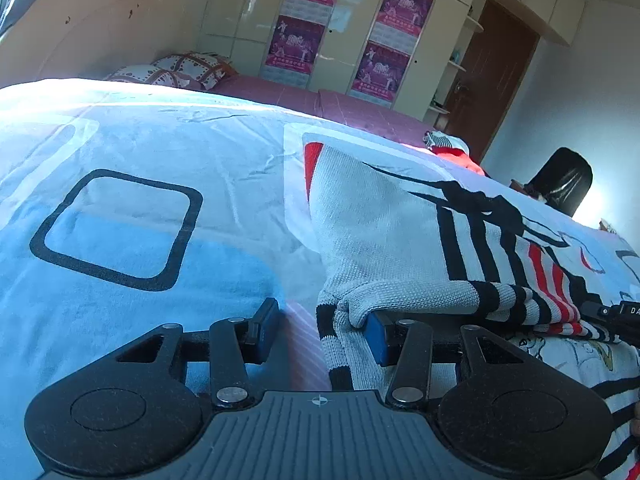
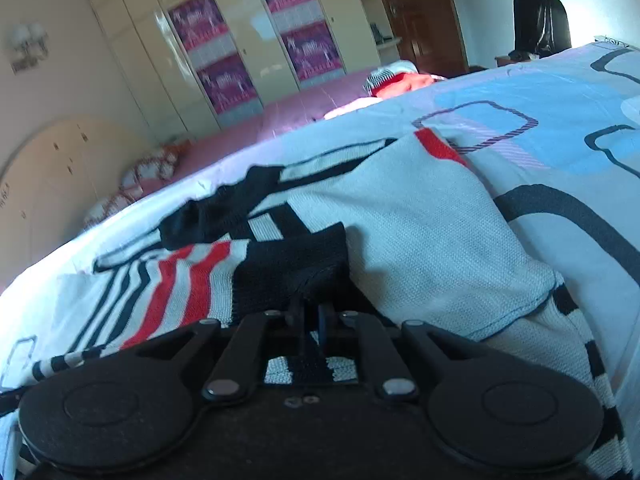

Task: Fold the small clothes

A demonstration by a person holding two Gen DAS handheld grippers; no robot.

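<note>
Where blue-and-white bedspread covers bed, wardrobe with pink posters behind. White knit sweater lies on bedspread. Left claw half open, right pad under sweater hem. Right claw pinched closed on black cuff.

Sweater lies on the bed. Pillows behind it at the headboard; wardrobe beyond; chair far right.
</note>
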